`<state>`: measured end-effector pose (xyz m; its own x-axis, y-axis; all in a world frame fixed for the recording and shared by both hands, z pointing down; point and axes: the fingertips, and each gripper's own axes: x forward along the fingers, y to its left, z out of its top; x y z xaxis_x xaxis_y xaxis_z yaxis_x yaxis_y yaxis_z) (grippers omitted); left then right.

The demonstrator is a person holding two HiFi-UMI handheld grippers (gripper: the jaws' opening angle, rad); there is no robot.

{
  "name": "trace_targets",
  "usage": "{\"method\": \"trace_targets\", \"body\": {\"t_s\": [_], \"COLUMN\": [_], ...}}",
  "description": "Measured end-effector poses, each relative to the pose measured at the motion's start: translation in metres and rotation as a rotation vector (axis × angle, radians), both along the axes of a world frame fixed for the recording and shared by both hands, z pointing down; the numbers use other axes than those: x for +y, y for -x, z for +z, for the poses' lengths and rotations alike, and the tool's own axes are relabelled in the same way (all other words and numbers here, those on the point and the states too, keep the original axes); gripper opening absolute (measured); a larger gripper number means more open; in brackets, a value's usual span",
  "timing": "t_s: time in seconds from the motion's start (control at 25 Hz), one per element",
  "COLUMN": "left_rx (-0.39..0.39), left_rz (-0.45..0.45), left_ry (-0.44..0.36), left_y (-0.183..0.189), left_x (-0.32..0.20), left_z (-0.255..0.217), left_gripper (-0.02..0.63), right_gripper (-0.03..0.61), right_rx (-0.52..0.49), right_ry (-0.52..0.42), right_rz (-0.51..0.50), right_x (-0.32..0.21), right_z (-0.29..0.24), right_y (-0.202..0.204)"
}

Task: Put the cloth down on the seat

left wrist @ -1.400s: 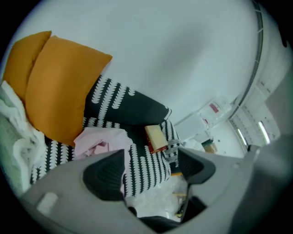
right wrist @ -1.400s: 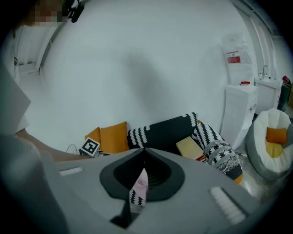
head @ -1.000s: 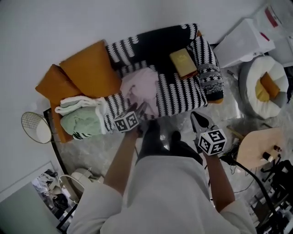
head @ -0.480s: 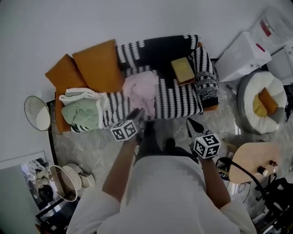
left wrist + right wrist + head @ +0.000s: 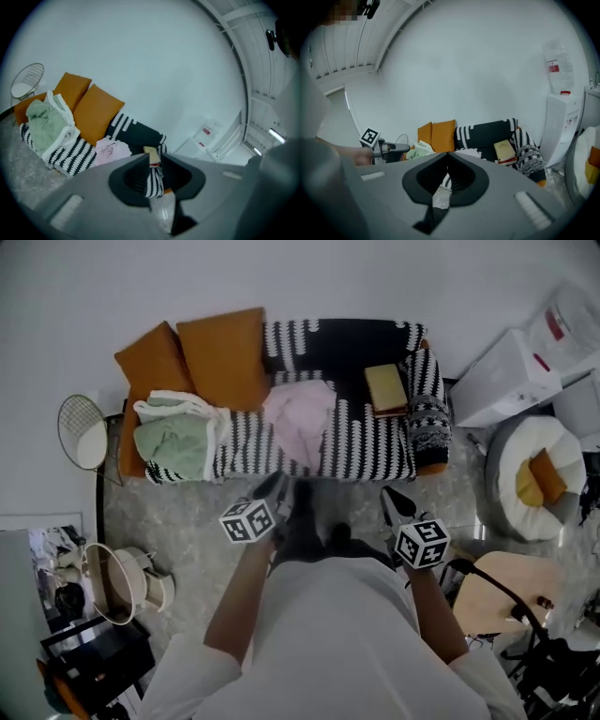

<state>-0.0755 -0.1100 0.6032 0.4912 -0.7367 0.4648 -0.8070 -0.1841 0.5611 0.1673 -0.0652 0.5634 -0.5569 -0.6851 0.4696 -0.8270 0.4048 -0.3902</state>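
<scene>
- The pink cloth (image 5: 298, 418) lay crumpled on the seat of the sofa (image 5: 361, 442), on the black-and-white striped throw (image 5: 253, 451), roughly mid-seat and free of both tools.
- In the left gripper view the cloth (image 5: 112, 150) sat just right of a green towel (image 5: 44, 122) and below two orange cushions (image 5: 96, 112).
- The left tool (image 5: 278, 486) hung over the marbled floor (image 5: 169, 512) in front of the sofa, well apart from the cloth. Its jaws had just been closing and stood only a narrow slit apart (image 5: 155, 157), released, with nothing between them; the sofa's arm showed through the slit.
- The right tool (image 5: 389, 495) was held beside it, also short of the sofa's front edge. Its jaw tips met (image 5: 447, 153), clenched on nothing.
- A tan book (image 5: 385, 387) rested at the right end of the seat, next to a patterned cushion (image 5: 429, 418) on the arm.
- The right gripper view caught the left tool (image 5: 401, 147) at its left, pointing toward the sofa.
</scene>
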Motion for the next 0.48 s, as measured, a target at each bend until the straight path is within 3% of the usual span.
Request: {"method": "trace_targets", "body": {"t_s": [0.2, 0.48], "left_rx": [-0.054, -0.063], "left_rz": [0.009, 0.043], "left_ry": [-0.015, -0.063], "left_y": [0.033, 0.075], "left_x": [0.026, 0.037], "left_z": [-0.015, -0.047], "left_gripper": [0.009, 0.0], "right_gripper": [0.005, 0.005], "right_rx": [0.004, 0.014], "right_ry": [-0.038, -0.087], "right_rz": [-0.022, -0.009], "right_x": [0.002, -0.002], "right_z": [-0.019, -0.046], "right_y": [0.025, 0.056]}}
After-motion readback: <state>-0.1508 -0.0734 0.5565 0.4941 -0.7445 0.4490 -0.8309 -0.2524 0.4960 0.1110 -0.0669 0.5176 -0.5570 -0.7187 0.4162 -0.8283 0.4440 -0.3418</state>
